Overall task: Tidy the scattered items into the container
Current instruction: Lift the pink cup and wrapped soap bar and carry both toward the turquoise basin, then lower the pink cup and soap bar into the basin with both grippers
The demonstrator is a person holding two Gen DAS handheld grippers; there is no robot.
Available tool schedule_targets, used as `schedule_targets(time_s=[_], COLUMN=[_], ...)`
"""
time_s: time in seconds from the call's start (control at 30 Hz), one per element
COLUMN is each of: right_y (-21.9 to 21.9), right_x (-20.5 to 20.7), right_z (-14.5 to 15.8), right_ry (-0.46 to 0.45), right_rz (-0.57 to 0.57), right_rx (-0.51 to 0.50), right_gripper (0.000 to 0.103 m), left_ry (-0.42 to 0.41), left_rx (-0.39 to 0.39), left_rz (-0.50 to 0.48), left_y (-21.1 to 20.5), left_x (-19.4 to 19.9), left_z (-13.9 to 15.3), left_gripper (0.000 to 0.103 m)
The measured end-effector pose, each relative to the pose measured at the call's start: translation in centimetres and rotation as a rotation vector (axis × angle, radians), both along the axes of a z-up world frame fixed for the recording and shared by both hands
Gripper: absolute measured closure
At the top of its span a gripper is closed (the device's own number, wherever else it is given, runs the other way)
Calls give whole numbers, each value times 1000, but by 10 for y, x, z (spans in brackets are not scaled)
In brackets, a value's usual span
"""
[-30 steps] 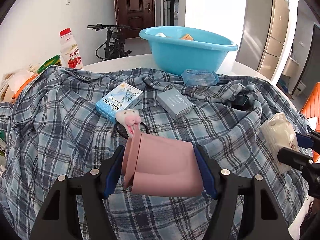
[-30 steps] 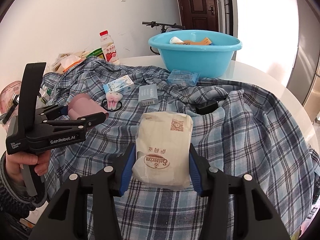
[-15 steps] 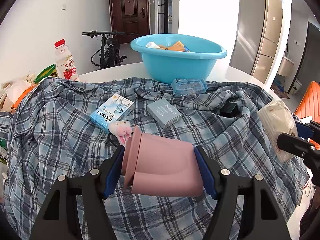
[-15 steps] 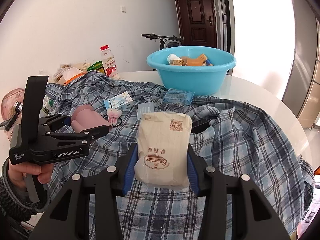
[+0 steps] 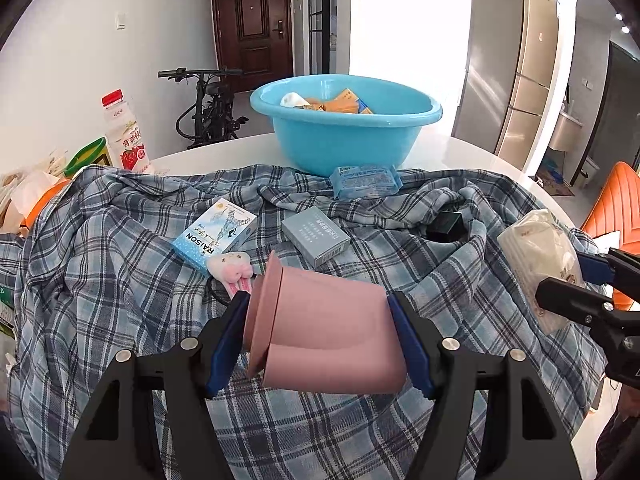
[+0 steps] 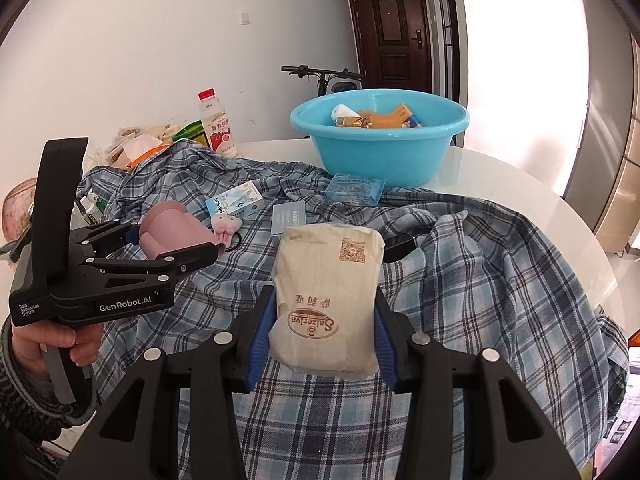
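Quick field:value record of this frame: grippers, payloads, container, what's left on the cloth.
left gripper: shut on pink cup, cup on its side, lifted off the cloth
right gripper: shut on beige Saizeriya packet, held upright
container: blue basin at far side of table, already holds several items
surface: plaid cloth over white table
left on cloth: RAISON box, grey box, blue wipes pack, plush bunny hair tie, small black item
off cloth: yogurt drink bottle
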State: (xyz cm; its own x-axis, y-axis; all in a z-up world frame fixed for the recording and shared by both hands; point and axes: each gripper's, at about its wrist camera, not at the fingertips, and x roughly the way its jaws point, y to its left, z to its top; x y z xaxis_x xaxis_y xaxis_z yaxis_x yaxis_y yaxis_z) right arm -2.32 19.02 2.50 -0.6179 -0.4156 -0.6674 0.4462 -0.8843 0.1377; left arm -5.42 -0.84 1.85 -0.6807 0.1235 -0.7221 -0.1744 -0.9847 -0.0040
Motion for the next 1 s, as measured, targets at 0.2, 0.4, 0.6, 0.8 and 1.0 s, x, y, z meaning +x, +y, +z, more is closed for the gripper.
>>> schedule_targets(time_s=[0.2, 0.4, 0.6, 0.8, 1.0], right_y=[-1, -1, 2, 8, 5], right_x=[-6, -13, -27, -50, -89], right_z=[-2, -3, 18, 42, 64], right_ry=[-9, -21, 18, 40, 46], right_rz=[6, 10, 5, 1, 19], right_rx=[9, 13, 54, 45, 50], right_gripper=[60, 60, 59, 59, 59], left_ry=[-11, -21, -16, 13, 4], left_rx=[-6, 0, -11, -15, 47], left_rz=[-7, 8, -13, -40, -35], left_y=[0, -5, -3, 6, 8], left_x=[-4, -17, -38, -68, -107], left_z=[1, 8, 22, 42, 60], left_gripper=[32, 32, 32, 32, 32])
